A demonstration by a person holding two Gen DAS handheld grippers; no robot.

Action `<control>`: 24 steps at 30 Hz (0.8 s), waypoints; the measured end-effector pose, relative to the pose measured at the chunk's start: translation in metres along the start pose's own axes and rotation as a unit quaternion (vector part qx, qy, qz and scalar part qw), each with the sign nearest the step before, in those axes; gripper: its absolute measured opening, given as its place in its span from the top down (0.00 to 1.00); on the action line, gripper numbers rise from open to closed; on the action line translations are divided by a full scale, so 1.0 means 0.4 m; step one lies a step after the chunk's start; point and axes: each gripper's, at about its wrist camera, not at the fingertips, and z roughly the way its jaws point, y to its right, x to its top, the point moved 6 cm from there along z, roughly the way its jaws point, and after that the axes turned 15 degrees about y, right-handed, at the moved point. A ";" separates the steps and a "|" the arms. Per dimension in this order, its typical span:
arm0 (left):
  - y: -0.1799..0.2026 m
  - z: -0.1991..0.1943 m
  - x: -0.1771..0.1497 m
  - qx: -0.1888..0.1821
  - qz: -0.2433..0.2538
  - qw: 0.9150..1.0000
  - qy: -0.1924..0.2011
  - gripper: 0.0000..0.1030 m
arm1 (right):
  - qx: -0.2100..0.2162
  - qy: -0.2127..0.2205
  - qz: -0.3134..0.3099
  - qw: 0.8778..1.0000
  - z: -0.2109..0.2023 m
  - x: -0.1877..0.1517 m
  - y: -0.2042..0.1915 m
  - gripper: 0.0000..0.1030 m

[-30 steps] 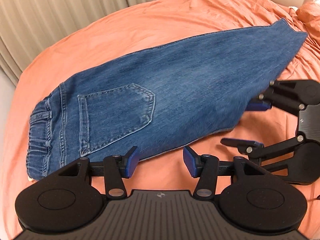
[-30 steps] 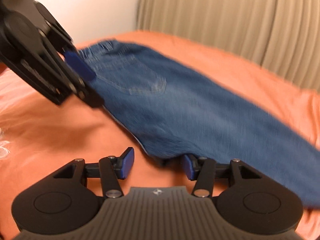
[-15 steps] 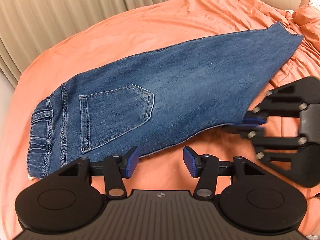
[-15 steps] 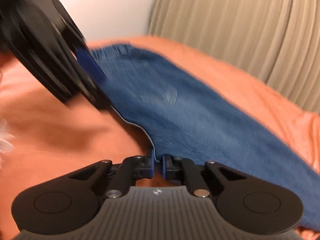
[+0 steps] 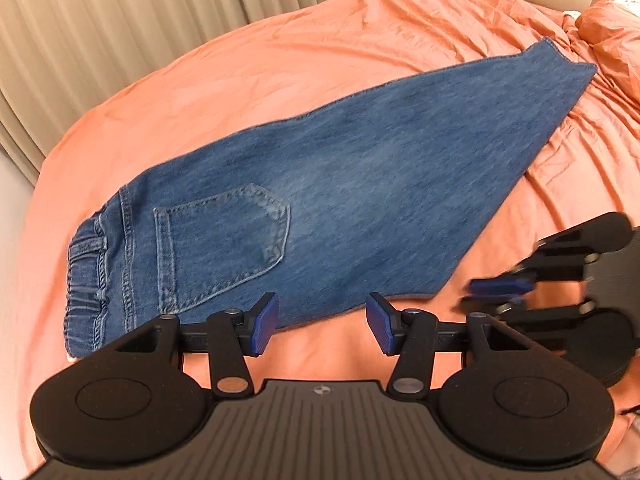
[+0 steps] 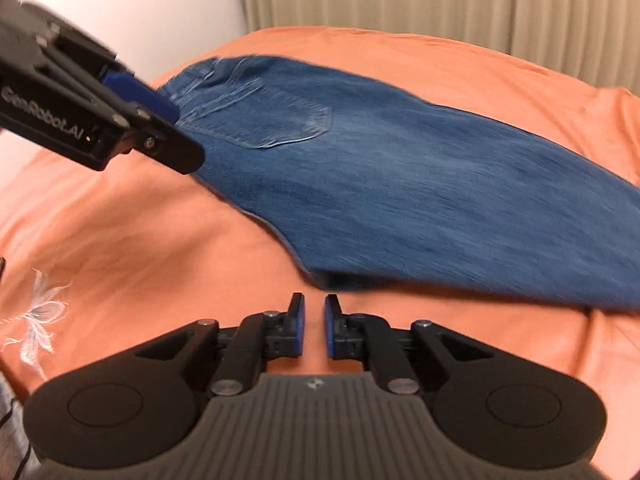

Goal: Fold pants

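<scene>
Blue jeans (image 5: 340,200) lie folded lengthwise on the orange bed sheet (image 5: 280,60), back pocket up, waistband at the left, leg hem at the far right. They also show in the right wrist view (image 6: 400,168). My left gripper (image 5: 322,320) is open and empty just in front of the jeans' near edge. My right gripper (image 6: 314,328) has its jaws nearly closed with a narrow gap, holding nothing, just short of the crotch corner. It also shows in the left wrist view (image 5: 496,294) at the right.
Beige pleated curtains (image 5: 160,12) stand behind the bed. The sheet is rumpled at the far right (image 5: 580,80). A white embroidered flower (image 6: 38,316) marks the sheet at the left in the right wrist view.
My right gripper shut on the jeans' crotch corner, then let it go and drew back with its jaws a little apart. The left gripper stayed open and barely moved.
</scene>
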 end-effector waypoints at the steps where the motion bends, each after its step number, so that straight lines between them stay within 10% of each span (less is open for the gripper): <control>1: 0.007 0.002 0.010 0.001 -0.006 1.000 0.003 0.42 | -0.005 0.005 0.009 1.000 -0.023 0.004 0.023 0.89; 10: 0.092 0.085 0.130 -0.014 -0.050 0.999 0.015 0.42 | -0.118 0.047 0.163 0.978 -0.321 0.041 0.480 0.77; 24: 0.229 0.388 0.315 -0.011 -0.025 1.000 0.004 0.41 | -0.321 0.086 0.376 0.865 -0.557 -0.072 1.244 0.74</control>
